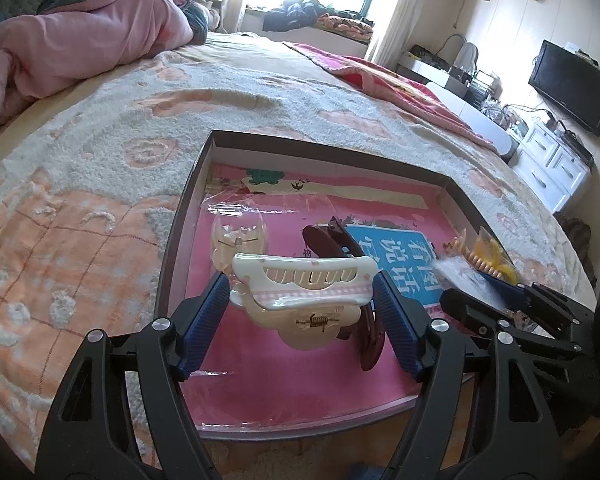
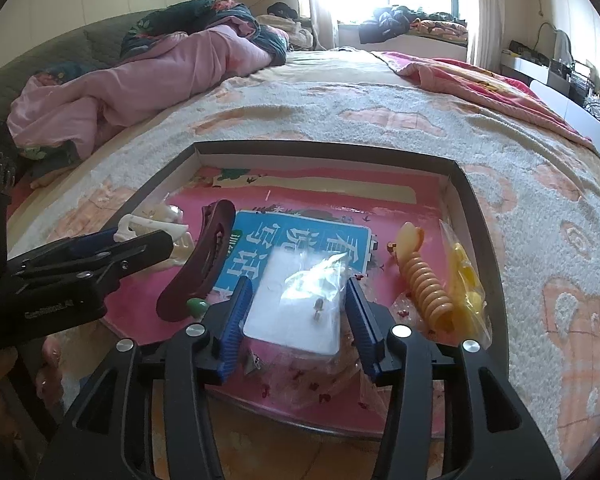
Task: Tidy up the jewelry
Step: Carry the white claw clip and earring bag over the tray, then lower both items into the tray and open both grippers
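A dark-rimmed box (image 1: 332, 151) with a pink printed floor lies on the bed; it also shows in the right wrist view (image 2: 324, 148). My left gripper (image 1: 302, 300) is shut on a white and pink hair claw clip (image 1: 304, 280), held over the box. My right gripper (image 2: 298, 312) is shut on a clear plastic bag with a white card and a small earring (image 2: 300, 300). A dark red hair clip (image 2: 200, 264) lies in the box between the grippers. A yellow spiral hair tie (image 2: 424, 284) and a yellow item in a bag (image 2: 466, 276) lie at the right.
The box sits on a peach and white fleece blanket (image 1: 100, 184). A pink quilt (image 2: 140, 80) is heaped at the far left. A clear plastic bag (image 1: 238, 236) lies in the box's left part. A small green bead (image 2: 198, 306) lies by the red clip.
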`<state>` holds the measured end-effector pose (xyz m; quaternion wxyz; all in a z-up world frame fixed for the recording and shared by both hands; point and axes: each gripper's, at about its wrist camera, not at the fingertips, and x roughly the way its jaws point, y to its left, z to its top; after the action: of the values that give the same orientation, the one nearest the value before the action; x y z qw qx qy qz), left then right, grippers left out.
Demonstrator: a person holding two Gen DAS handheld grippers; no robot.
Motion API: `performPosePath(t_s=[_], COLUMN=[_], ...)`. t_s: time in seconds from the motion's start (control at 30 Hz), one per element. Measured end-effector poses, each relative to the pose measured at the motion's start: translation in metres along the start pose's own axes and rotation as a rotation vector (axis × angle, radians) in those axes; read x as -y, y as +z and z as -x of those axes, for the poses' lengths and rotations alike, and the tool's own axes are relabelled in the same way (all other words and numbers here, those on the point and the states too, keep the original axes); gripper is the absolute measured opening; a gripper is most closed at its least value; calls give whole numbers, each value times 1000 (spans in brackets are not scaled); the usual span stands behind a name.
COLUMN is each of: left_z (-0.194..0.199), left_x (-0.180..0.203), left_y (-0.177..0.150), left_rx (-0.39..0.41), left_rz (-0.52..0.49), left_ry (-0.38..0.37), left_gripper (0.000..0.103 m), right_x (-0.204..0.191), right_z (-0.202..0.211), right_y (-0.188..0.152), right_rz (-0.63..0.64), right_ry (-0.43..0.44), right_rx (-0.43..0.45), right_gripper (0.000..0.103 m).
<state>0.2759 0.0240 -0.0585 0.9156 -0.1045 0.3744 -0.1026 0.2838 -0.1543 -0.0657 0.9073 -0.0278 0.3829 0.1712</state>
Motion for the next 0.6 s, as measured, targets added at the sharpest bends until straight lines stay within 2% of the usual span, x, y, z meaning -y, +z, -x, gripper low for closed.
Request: performPosePath(t_s=[0.23,0.6], left_z=[1,14], left_x=[1,2], left_y=[-2,-4], left_rx=[-7,3], left_rz=[-5,2], left_ry=[7,28], left_gripper=[65,77], right_x=[6,16], right_z=[11,47], right_y=[-5,-14], right_rz=[-11,-17], right_ry=[3,-3], right_rx=[7,56], right_gripper=[54,64])
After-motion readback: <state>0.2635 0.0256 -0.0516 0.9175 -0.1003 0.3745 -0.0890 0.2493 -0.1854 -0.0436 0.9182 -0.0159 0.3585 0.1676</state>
